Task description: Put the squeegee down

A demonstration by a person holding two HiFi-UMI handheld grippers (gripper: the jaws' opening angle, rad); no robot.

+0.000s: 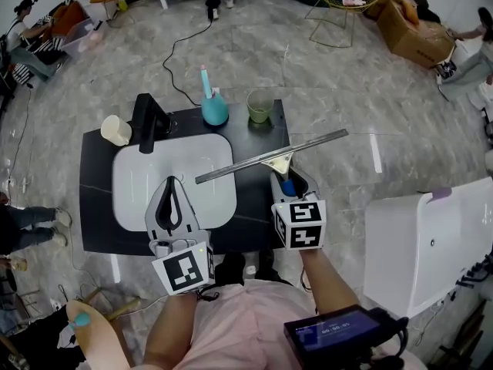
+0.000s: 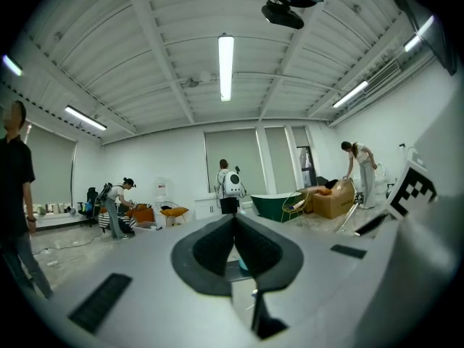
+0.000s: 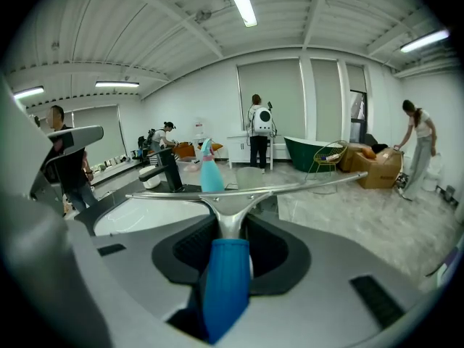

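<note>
- The squeegee is not put down yet. It is up in the air, over the right side of the black bench.
- The right gripper pinches the blue handle of the squeegee between its two jaws. You can see this well in the right gripper view, where the handle sits right in the middle of the jaws.
- The long shiny blade lies across. One end is over the white sink. The other end sticks out past the edge of the bench, over the floor.
- The left gripper is above the sink. Its jaws are pressed together and hold nothing.
- I think what is left is this: bring the squeegee down onto the bench, then let go of the handle.
- The sink looks empty. I see no water and no things in it. A black tap stands at its back edge.
- A cream cup sits at the left back of the bench. I cannot tell what is inside.
- A green see-through cup stands at the back. It looks empty, but I am not sure.
- A teal spray bottle stands just beside the green cup.
</note>
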